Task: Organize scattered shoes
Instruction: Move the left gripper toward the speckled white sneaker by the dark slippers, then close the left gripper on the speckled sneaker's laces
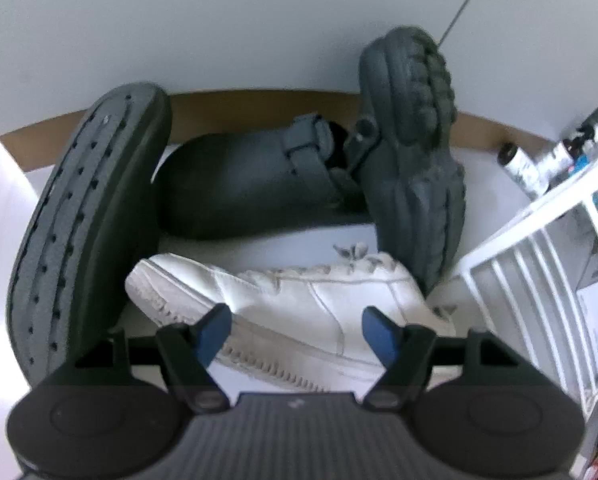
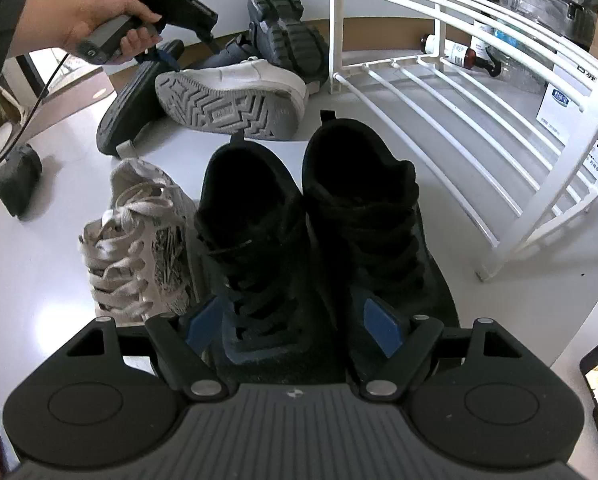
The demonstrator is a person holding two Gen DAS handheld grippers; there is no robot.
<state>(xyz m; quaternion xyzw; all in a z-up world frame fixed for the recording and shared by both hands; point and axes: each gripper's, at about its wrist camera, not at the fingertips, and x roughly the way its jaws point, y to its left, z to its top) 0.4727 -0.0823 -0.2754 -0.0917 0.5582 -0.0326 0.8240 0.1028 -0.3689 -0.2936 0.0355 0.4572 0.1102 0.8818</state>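
Observation:
In the left wrist view a white sneaker (image 1: 299, 300) lies on its side on the pale floor. My left gripper (image 1: 297, 332) hovers over its middle with jaws wide, and the shoe runs past both blue pads. Around it are three dark grey clogs: one sole-out on the left (image 1: 87, 220), one flat behind (image 1: 239, 188), one leaning on the right (image 1: 415, 152). In the right wrist view my right gripper (image 2: 291, 330) sits over the toes of a pair of black sneakers (image 2: 251, 216). I cannot make out whether its pads press on them.
A beige laced sneaker (image 2: 135, 240) stands left of the black pair. The white shoe rack (image 2: 439, 92) fills the right, with bottles (image 2: 459, 50) behind it. A person's hand (image 2: 99, 20) holds the left gripper (image 2: 170, 53) over the white sneaker (image 2: 239, 76). A dark object (image 2: 17, 176) sits far left.

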